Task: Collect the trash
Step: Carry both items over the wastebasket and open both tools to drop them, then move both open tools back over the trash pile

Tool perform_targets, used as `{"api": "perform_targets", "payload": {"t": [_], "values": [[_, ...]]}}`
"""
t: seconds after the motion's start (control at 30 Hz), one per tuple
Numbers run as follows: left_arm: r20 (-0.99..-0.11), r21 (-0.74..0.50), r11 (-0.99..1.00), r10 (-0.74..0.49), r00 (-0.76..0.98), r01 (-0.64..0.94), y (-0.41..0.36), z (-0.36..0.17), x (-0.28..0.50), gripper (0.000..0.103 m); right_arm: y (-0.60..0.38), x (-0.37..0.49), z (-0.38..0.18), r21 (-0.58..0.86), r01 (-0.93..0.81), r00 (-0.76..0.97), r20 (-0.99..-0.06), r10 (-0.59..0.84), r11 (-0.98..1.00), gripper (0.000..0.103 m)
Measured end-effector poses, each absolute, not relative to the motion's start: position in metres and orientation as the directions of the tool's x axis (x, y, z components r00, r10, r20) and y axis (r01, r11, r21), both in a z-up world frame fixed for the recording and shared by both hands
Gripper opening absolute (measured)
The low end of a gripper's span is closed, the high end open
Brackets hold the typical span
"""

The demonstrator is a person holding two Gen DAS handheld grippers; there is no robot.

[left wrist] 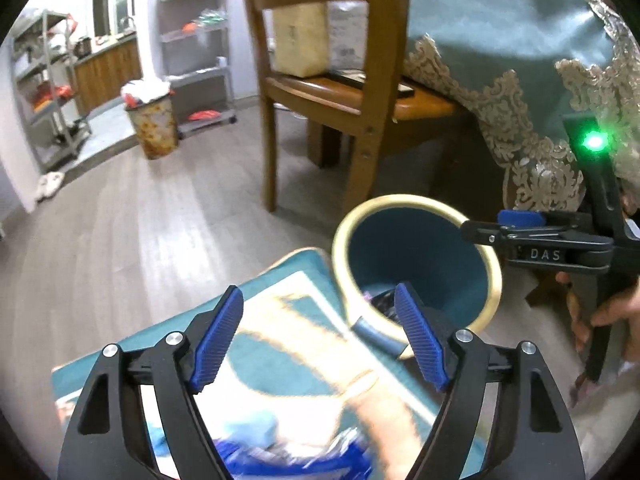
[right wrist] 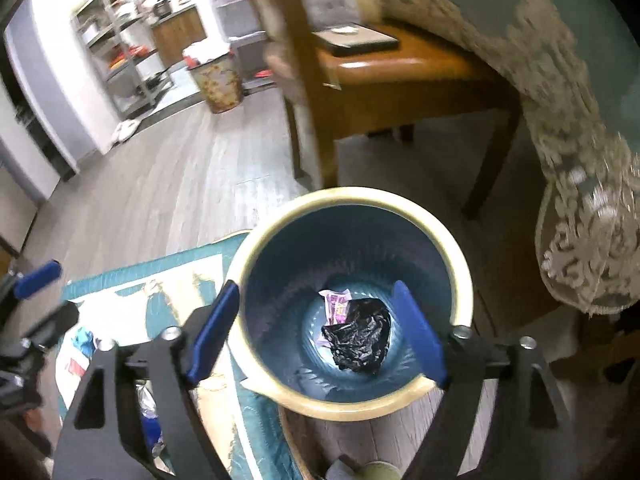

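Note:
A round bin (right wrist: 352,196) with a cream rim and a teal inside stands on the floor beside a rug. A crumpled black bag (right wrist: 356,340) and a purple wrapper (right wrist: 336,300) lie at its bottom. My right gripper (right wrist: 316,334) hangs open right above the bin's mouth, with nothing between its blue pads. My left gripper (left wrist: 320,340) is open and empty too, over the rug's edge just left of the bin (left wrist: 404,200). A small grey-blue scrap (left wrist: 372,332) shows blurred against the bin's near rim. Blurred blue and white wrappers (left wrist: 280,452) lie on the rug below.
A teal and cream rug (left wrist: 280,300) covers the near floor. A wooden chair (left wrist: 328,92) and a table with a lace-edged teal cloth (left wrist: 500,40) stand behind the bin. Farther off are a patterned full bin (left wrist: 154,128) and metal shelves (left wrist: 196,52). A hand (left wrist: 612,312) holds the right gripper (left wrist: 492,232).

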State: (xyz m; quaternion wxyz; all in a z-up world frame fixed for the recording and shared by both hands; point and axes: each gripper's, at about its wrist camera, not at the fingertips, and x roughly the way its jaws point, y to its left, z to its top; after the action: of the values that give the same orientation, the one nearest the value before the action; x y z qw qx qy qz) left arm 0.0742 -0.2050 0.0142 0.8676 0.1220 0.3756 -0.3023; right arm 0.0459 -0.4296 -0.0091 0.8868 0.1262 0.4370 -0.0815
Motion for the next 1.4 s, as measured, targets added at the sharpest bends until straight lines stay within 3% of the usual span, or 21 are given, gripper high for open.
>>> {"api": "perform_targets", "payload": {"t": [0.2, 0.27, 0.83, 1.3, 1.4], "values": [[-0.721, 0.020, 0.834, -0.370, 0.586, 0.551, -0.141, 0.036, 0.055, 0.081, -0.381, 0.044, 0.010, 0.144, 0.160, 0.650, -0.760, 0.005, 0.977, 0.095], [-0.724, 0.030, 0.860, -0.333, 0.605, 0.509, -0.118, 0.038, 0.050, 0.094, -0.370, 0.043, 0.013, 0.147, 0.148, 0.655, -0.756, 0.015, 0.978, 0.095], [-0.714, -0.019, 0.976, -0.164, 0.680, 0.215, 0.026, 0.030, 0.042, 0.095, -0.250, 0.035, -0.004, 0.119, -0.042, 0.610, -0.784, 0.120, 0.992, 0.097], [-0.795, 0.067, 0.977, -0.070, 0.602, 0.202, 0.040, -0.007, 0.050, 0.095, -0.214, 0.017, -0.041, 0.098, -0.150, 0.491, -0.856, 0.160, 0.984, 0.097], [-0.808, 0.055, 0.977, -0.076, 0.584, 0.204, 0.037, -0.011, 0.053, 0.095, -0.205, 0.015, -0.056, 0.054, -0.197, 0.438, -0.888, 0.138, 0.979, 0.091]]}}
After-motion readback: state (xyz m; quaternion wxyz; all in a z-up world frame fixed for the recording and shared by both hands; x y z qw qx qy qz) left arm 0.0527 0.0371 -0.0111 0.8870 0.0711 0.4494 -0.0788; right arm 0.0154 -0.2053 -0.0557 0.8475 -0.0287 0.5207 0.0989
